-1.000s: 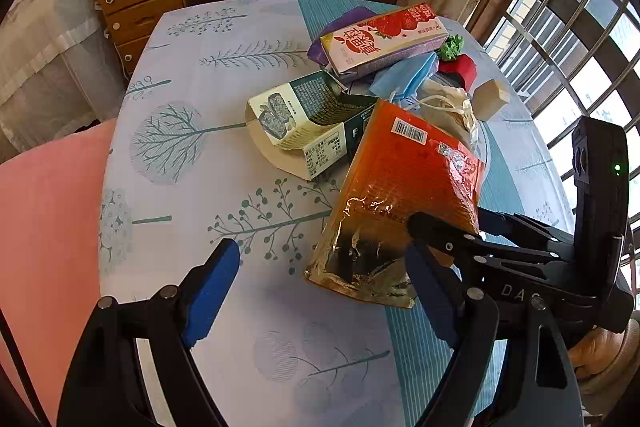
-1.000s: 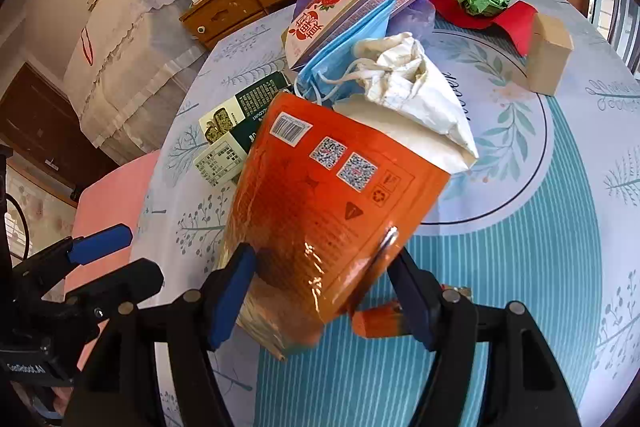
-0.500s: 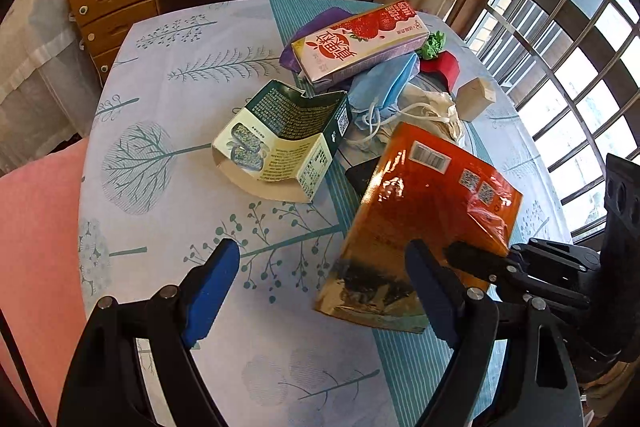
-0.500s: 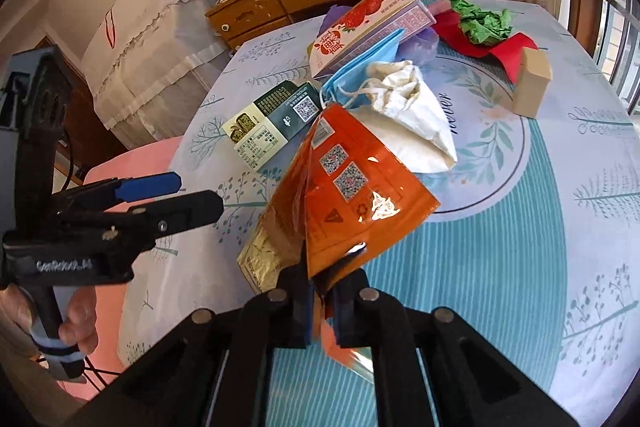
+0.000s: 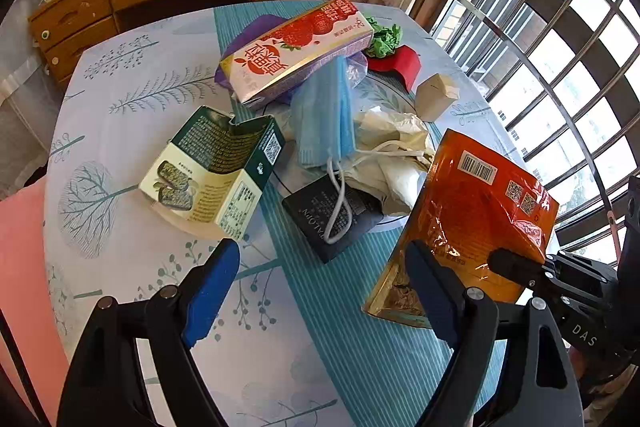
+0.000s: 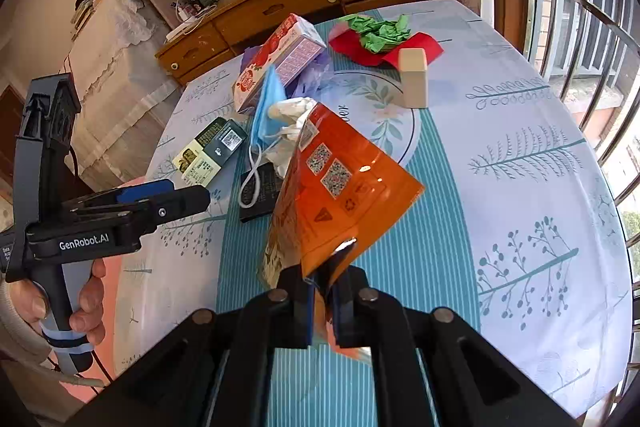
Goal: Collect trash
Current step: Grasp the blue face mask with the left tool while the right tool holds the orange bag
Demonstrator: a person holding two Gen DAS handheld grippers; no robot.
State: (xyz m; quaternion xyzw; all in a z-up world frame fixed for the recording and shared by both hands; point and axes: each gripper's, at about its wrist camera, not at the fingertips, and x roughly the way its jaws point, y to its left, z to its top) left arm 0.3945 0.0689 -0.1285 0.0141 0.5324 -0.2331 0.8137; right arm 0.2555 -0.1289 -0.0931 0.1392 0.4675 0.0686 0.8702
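- Green box (image 5: 212, 171): torn open, lying on its side on the desk (image 5: 132, 99) at about 10 o'clock from the left gripper (image 5: 320, 287); dark green and cream panels with small print.
- Left gripper: its blue-padded fingers (image 5: 210, 285) stand wide apart and grip nothing, hovering over the patterned cloth.
- Juice carton (image 5: 296, 47): long, red fruit print, lying flat at 12 o'clock, on top of a purple bag (image 5: 256, 27).
- Blue mask (image 5: 324, 115): crumpled, just below the carton; its white loop trails over a black packet (image 5: 332, 215).
- White paper (image 5: 392, 155): crumpled, beside the mask.
- Orange pouch (image 6: 340, 195): glossy, empty-looking, with barcode and square codes, gold inner lining at its lower edge; lifted off the desk, at 3 o'clock from the left gripper.
- Right gripper (image 6: 322, 303): fingers (image 6: 300, 301) closed tight on the pouch's lower corner.
- Red paper (image 6: 384, 47) with green scrap (image 6: 378, 31) and a small beige box (image 6: 414, 83) lie at the far right.
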